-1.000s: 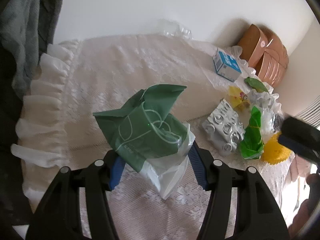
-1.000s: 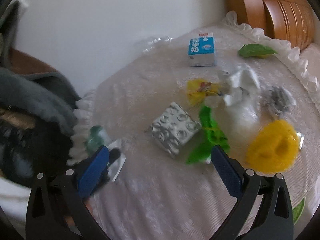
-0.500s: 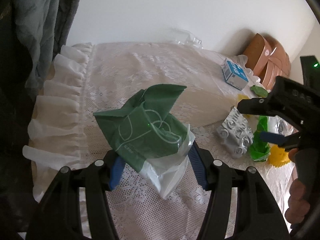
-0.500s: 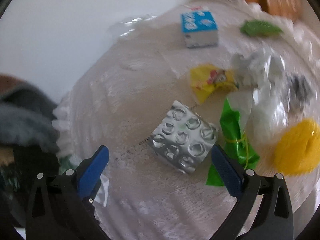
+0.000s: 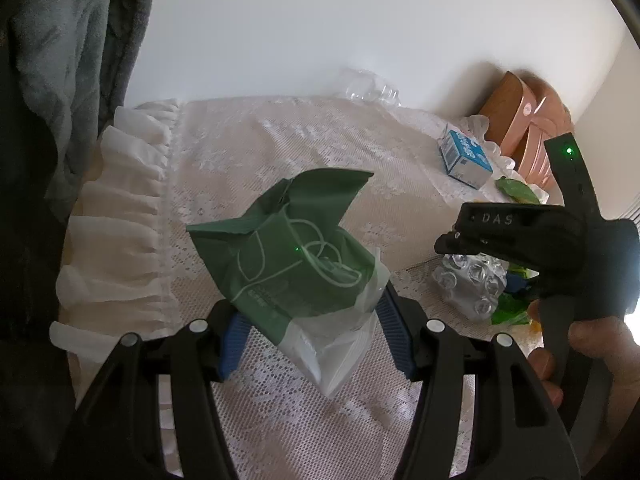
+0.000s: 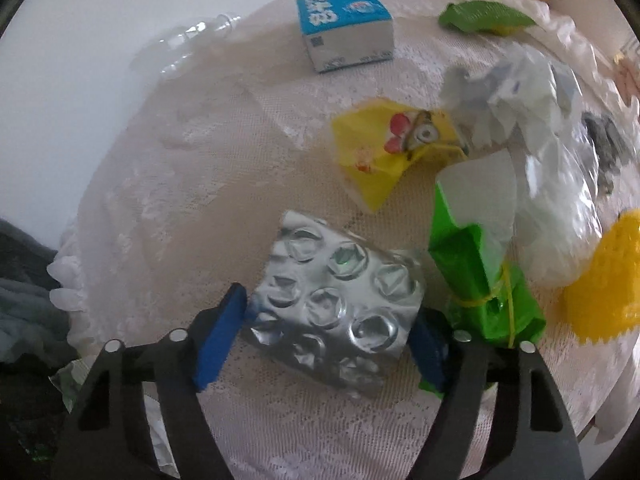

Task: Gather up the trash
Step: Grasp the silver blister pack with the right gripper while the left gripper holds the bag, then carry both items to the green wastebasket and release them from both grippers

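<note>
My left gripper [image 5: 310, 312] is shut on a dark green bag [image 5: 288, 248] bunched with a clear plastic bag [image 5: 336, 352], held above the lace cloth [image 5: 260, 152]. A silver blister pack [image 6: 336, 300] lies on the cloth, also seen as the blister pack [image 5: 468, 284] in the left wrist view. My right gripper [image 6: 330, 312] points steeply down over it, jaws closing, with a blue pad touching each side edge of the pack. A hand [image 5: 588, 336] holds the right gripper at the right of the left wrist view.
Beyond the pack lie a bright green packet [image 6: 476, 272], a yellow wrapper [image 6: 384, 148], crumpled white plastic [image 6: 540, 120], a yellow piece [image 6: 604, 280], a blue carton [image 6: 344, 36] and a clear bottle [image 5: 368, 86]. Grey fabric [image 5: 60, 60] hangs at left; brown wood [image 5: 524, 132] stands far right.
My right gripper came down over the blister pack and its jaws narrowed from wide open onto the pack's edges. The left gripper kept its hold on the green bag.
</note>
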